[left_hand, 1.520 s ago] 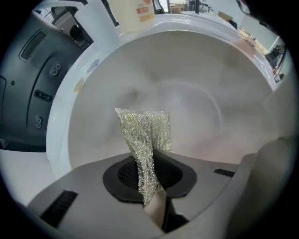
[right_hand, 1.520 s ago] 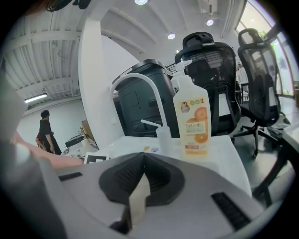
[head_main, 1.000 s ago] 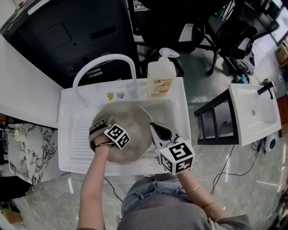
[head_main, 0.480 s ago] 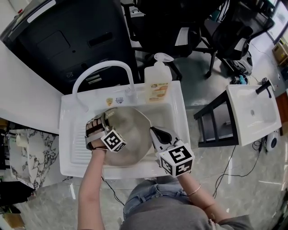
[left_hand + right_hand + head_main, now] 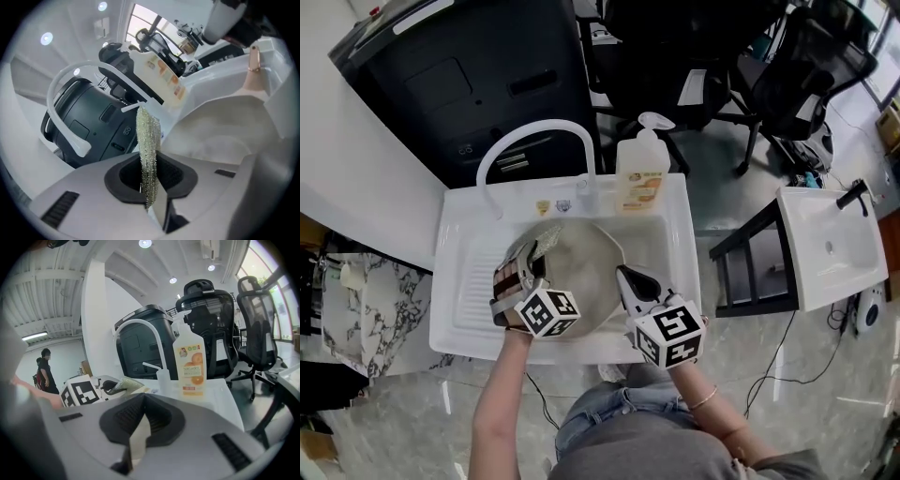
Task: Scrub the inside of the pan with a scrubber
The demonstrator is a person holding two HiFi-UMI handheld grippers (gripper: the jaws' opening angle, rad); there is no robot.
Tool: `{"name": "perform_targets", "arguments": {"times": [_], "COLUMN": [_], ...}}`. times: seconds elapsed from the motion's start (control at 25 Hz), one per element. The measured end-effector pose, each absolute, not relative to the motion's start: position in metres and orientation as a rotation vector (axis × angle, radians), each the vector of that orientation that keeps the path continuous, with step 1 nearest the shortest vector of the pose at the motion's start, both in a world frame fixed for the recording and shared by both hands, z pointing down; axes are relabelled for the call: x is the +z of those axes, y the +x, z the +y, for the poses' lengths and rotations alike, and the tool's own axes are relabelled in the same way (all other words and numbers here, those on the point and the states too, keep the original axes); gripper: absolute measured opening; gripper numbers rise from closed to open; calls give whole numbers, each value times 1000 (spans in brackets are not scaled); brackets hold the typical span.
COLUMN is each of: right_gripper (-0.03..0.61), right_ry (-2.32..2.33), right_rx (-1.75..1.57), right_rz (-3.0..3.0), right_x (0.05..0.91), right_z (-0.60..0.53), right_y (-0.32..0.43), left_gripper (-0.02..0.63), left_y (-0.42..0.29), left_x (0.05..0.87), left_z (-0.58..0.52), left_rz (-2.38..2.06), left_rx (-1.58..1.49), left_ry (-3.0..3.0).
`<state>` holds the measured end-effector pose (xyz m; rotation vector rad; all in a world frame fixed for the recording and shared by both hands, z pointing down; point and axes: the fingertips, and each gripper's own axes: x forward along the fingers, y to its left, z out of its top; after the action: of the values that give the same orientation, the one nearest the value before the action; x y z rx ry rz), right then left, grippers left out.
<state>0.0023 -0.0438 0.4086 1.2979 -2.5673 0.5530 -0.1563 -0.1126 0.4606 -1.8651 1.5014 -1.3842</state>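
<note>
A round grey pan (image 5: 583,272) lies tilted in the basin of the white sink (image 5: 680,244). My left gripper (image 5: 532,251) is over the pan's left side, shut on a flat greenish mesh scrubber (image 5: 542,234). In the left gripper view the scrubber (image 5: 147,136) stands upright between the jaws, with the pan's pale inside (image 5: 225,136) to its right. My right gripper (image 5: 623,274) is at the pan's right rim, shut on it. The right gripper view shows a thin pale edge of the pan (image 5: 137,439) clamped in the jaws.
A white arched faucet (image 5: 530,141) rises at the back of the sink. Beside it stands an orange soap bottle (image 5: 642,169) with a pump. The ribbed drainboard (image 5: 469,281) lies left of the basin. A black cabinet (image 5: 487,84) and office chairs (image 5: 787,66) stand behind.
My left gripper has swung along the pan's left side with the scrubber, its marker cube drawing back toward the sink's front edge. The right gripper has held still on the rim.
</note>
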Motion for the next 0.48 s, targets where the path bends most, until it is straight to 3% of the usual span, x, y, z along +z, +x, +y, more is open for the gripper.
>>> {"name": "perform_targets", "arguments": {"times": [0.48], "right_gripper": [11], "right_ry": [1296], "right_rx": [476], "right_rz": [-2636], "right_x": [391], "right_z": [-15], "right_y": [-6], "left_gripper": [66], "left_y": [-122], "left_x": [418], "left_z": [-45], "left_rz": [1716], "left_rx": [-925], "left_ry": [-2272]}}
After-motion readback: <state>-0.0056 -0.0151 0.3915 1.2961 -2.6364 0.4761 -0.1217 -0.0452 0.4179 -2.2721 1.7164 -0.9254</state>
